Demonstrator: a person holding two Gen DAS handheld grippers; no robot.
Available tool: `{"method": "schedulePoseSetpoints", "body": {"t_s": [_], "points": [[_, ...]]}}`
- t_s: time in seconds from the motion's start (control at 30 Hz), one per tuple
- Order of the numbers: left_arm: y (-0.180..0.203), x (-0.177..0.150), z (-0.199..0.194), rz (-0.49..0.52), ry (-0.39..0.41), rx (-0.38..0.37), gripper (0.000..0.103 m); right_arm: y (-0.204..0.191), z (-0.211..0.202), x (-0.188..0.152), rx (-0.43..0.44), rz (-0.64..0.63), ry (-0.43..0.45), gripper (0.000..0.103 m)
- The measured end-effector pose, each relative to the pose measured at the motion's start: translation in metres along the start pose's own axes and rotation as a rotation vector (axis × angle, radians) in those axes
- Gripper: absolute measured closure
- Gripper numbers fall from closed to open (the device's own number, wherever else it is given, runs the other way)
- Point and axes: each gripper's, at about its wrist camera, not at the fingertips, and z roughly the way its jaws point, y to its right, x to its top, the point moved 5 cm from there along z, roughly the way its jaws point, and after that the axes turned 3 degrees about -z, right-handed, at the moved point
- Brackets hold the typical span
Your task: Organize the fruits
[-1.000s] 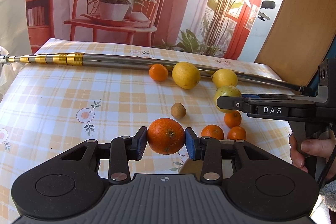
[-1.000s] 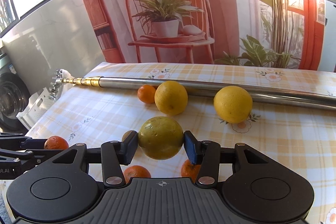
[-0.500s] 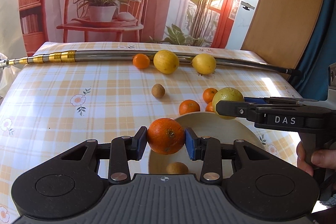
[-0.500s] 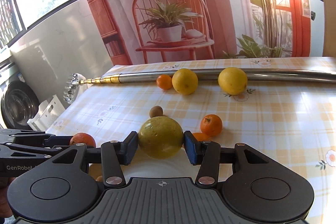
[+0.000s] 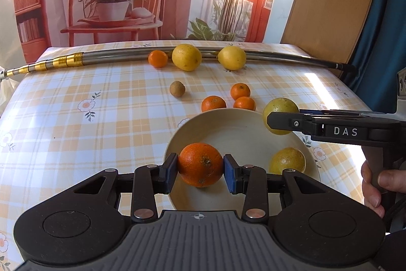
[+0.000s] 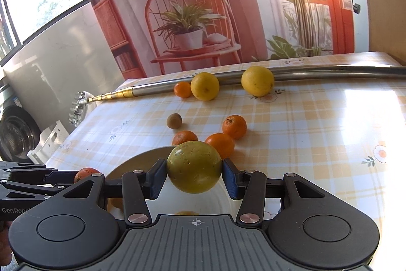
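Note:
My left gripper is shut on a big orange and holds it above the near part of a cream bowl. One yellow-green citrus lies in the bowl at its right side. My right gripper is shut on another yellow-green citrus, held over the bowl's far right rim. In the left wrist view that citrus shows behind the right gripper's finger. The left gripper and its orange appear at the lower left of the right wrist view.
Three mandarins sit just beyond the bowl, with a small brown fruit farther left. Two yellow citrus and a mandarin rest against a long metal pole across the checked tablecloth's far side. A hand grips the right handle.
Both grippers have pulled back toward the near side with their fruits, and now hang over the bowl, which has come into view with a citrus inside.

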Motion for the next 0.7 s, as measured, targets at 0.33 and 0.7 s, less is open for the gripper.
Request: {"method": "schedulePoseSetpoints", "body": {"t_s": [0.33, 0.7], "points": [[0.004, -0.012, 0.003, 0.026, -0.039, 0.003, 0.062, 0.004, 0.011, -0.01, -0.035, -0.028, -0.019, 0.059], [0.005, -0.018, 0.01, 0.034, -0.069, 0.015, 0.062, 0.0, 0.012, -0.019, -0.046, -0.034, -0.079, 0.059]]}}
